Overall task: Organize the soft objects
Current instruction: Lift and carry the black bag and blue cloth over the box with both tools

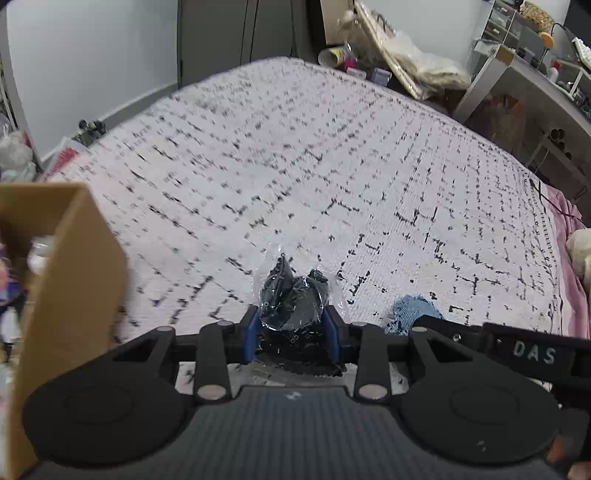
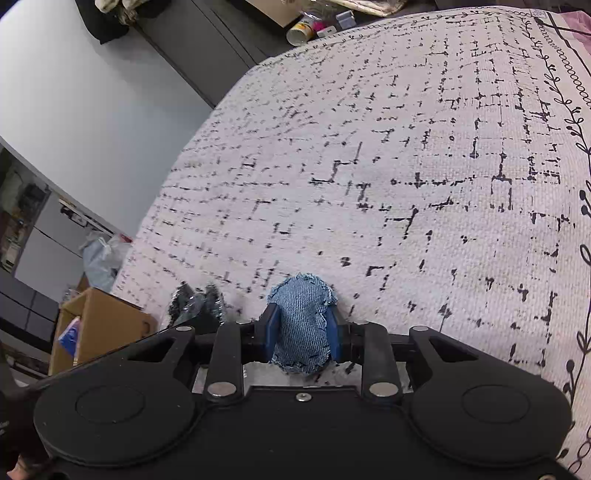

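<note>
Blue denim pouch (image 2: 301, 321), black-flecked white bedspread (image 2: 406, 166)

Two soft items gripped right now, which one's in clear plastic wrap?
The black bundle in the left gripper: glossy crinkled film surrounds it. The right gripper holds a bare frayed blue denim pouch.

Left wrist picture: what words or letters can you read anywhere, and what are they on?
"DAS": white letters on the black body of the right hand-held gripper, seen at the right edge.
Can beside the bed: its label is too small and blurred to read.
No other text is readable in either view.
</note>
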`<state>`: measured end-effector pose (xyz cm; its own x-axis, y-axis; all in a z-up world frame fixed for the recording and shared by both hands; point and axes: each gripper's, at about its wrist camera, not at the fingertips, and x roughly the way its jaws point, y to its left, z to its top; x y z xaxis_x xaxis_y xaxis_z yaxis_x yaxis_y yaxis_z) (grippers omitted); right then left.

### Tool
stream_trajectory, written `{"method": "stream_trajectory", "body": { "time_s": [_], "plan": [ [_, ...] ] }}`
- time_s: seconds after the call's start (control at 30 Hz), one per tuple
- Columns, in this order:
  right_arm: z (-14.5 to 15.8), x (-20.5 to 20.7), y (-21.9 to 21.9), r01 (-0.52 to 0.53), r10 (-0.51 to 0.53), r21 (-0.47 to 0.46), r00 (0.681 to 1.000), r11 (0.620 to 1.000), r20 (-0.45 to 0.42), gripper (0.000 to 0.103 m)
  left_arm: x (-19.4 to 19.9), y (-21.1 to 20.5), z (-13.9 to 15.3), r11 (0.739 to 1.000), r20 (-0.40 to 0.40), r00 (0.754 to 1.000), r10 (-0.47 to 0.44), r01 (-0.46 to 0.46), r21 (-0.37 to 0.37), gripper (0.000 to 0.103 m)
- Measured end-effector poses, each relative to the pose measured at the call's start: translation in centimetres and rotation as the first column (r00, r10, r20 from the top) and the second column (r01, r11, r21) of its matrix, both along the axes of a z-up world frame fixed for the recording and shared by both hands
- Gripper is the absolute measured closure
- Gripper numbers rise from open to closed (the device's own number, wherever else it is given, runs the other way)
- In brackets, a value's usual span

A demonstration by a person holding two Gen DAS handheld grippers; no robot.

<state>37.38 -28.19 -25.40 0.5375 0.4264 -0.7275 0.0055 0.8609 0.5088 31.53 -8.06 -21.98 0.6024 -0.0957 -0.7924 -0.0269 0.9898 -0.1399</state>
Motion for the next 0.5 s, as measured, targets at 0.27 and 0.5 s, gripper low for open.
{"method": "stream_trajectory", "body": {
  "time_s": [0.27,0.5],
  "plan": [
    [2.5,-2.0,0.1,0.010,-0.012,0.046,0.999,0.999,0.051,0.076,-4.8,1.9,5.8,0.999,0.051,0.998,0.032,-0.030,-0.040,0.068],
    [6.0,-4.9,1.4,-0.016,0.010,0.043,0.991,0.999,0.133,0.076,-9.1,6.3,10.5,0.990,0.094,0.987,0.133,-0.128,-0.065,0.068]
  ]
}}
